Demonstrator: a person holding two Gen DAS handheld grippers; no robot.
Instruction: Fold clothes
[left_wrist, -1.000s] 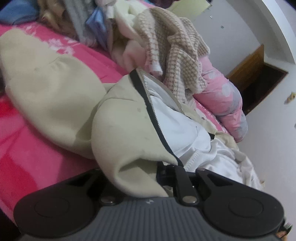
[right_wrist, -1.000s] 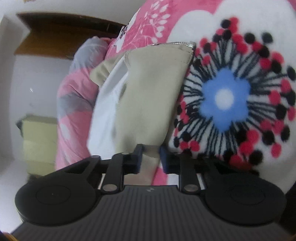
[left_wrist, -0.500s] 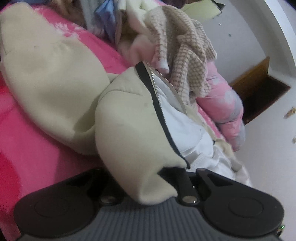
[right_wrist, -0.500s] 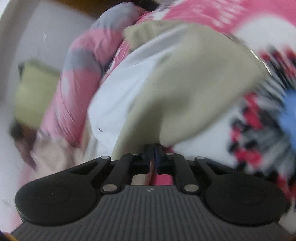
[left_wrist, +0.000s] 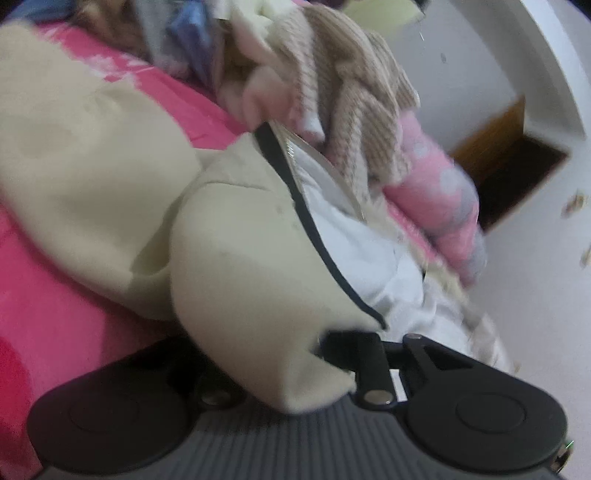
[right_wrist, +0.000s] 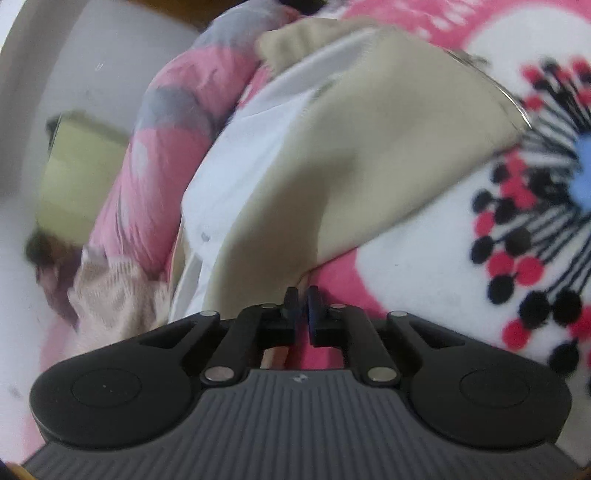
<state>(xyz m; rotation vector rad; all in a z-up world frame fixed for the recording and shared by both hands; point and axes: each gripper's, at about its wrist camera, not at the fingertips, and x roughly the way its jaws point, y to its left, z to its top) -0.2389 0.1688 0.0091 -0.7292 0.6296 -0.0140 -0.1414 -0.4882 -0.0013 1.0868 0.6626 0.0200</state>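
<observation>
Left gripper (left_wrist: 325, 343) matte black, ribbed grey housing, round black side discs, silver pivot screws, small white label by one link, right gripper (right_wrist: 302, 310) same build, blue-tinged finger pads (right_wrist: 314, 308), tiny logo on ribbing

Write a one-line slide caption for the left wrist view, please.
Left gripper pinches the beige jacket on a pink blanket.
</observation>
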